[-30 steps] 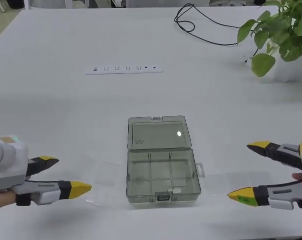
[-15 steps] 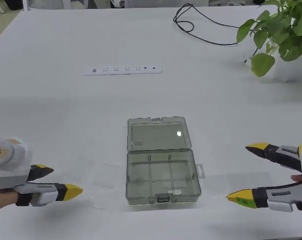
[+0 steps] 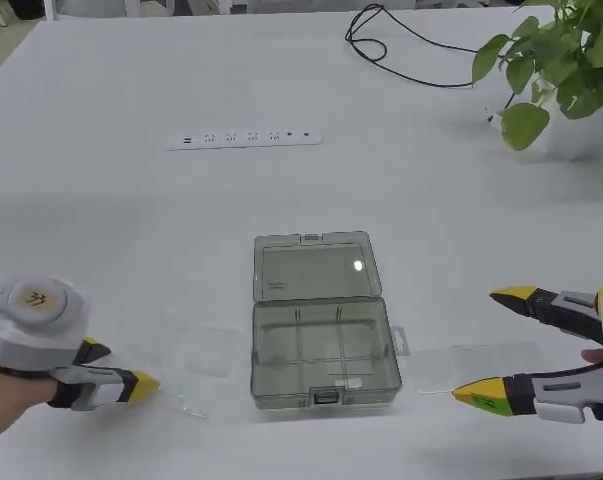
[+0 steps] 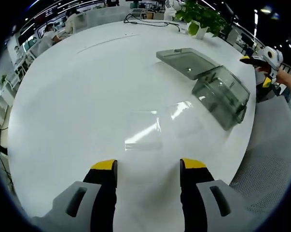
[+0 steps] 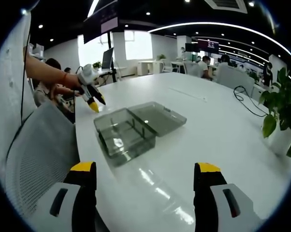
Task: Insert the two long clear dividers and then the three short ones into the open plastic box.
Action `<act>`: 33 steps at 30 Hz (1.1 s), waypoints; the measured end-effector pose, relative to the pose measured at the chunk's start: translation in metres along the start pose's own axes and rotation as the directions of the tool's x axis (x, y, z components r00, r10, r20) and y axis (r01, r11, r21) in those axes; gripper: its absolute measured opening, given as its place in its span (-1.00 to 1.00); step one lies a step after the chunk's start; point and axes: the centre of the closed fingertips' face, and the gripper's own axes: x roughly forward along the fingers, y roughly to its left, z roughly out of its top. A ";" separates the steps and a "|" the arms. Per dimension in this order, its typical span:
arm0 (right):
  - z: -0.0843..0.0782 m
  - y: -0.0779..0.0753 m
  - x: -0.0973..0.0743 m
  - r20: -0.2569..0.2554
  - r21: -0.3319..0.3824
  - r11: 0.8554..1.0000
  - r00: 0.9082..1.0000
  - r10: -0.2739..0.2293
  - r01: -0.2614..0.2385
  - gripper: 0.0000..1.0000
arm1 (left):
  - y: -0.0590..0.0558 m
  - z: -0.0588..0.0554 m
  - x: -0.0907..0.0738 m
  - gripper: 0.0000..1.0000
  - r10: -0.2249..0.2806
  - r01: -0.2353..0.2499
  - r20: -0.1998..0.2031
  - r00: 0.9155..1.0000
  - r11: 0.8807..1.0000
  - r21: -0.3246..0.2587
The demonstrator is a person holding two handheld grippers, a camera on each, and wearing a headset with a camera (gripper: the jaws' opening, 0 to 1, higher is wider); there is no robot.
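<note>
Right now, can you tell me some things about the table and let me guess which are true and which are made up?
1. The box has its lid open. True.
2. The right gripper is squeezing a clear divider. False: its jaws stand wide apart and hold nothing.
3. A clear divider lies flat on the table to the right of the box. True.
4. The plant stands right beside the box. False: it is far off, at the far right of the table.
5. The left gripper is inside the box. False: it is out to the left of the box, jaws open.
6. A power strip lies beyond the box. True.
</note>
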 end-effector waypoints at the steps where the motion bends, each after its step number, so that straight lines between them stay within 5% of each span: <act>1: 0.000 0.000 0.000 0.000 -0.001 1.000 1.000 -0.001 0.001 0.67 | 0.000 -0.001 0.001 0.02 0.004 -0.004 -0.009 1.000 1.000 0.007; 9: 0.002 -0.001 0.000 0.009 0.004 1.000 1.000 -0.009 0.009 0.65 | 0.004 -0.003 0.002 -0.12 0.062 -0.056 -0.054 0.997 0.993 0.100; 33: -0.001 0.003 -0.001 0.008 0.008 1.000 1.000 -0.010 0.010 0.64 | 0.009 -0.001 0.003 -0.37 0.057 -0.054 -0.103 0.993 0.998 0.027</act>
